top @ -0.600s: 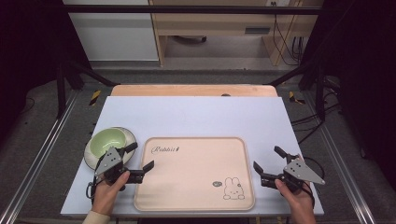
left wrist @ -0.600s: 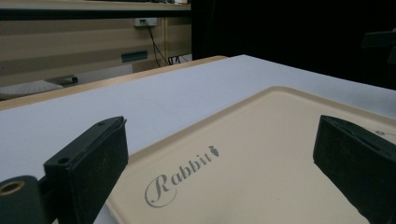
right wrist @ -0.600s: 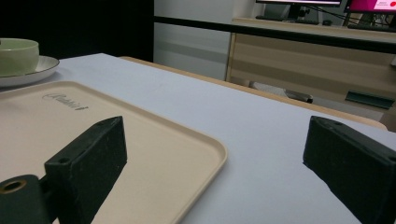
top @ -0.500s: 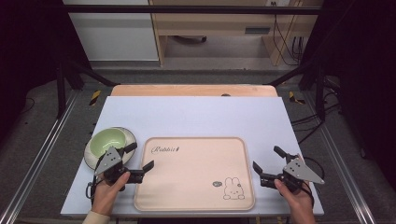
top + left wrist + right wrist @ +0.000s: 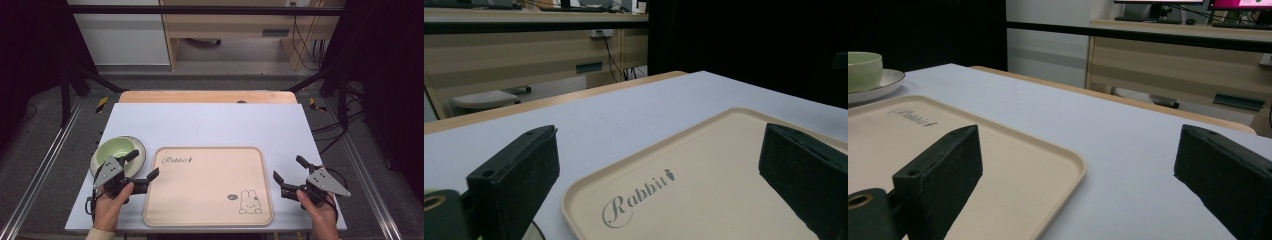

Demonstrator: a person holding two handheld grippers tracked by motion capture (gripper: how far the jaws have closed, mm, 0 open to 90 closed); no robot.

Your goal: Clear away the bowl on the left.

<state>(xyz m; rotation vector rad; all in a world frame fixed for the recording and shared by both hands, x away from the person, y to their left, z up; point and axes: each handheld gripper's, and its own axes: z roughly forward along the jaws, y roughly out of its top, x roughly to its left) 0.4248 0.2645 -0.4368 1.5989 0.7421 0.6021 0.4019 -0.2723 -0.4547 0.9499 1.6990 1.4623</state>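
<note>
A beige tray [image 5: 210, 185] printed with "Rabbit" and a small rabbit lies at the front middle of the white table; the left gripper view shows its near corner [image 5: 704, 190] and the right gripper view its right rim [image 5: 1013, 165]. A green bowl [image 5: 116, 148] sits on a white plate [image 5: 137, 147] just left of the tray, and the bowl [image 5: 863, 70] shows far off in the right gripper view. My left gripper [image 5: 143, 164] is open, held low between plate and tray edge. My right gripper [image 5: 290, 169] is open beside the tray's right edge. Neither holds anything.
The white table [image 5: 210, 125] ends in a wooden strip [image 5: 207, 96] at the far edge. Beyond it stands a wooden desk [image 5: 240, 30] with cables. Dark metal frame rails run along both sides of the table.
</note>
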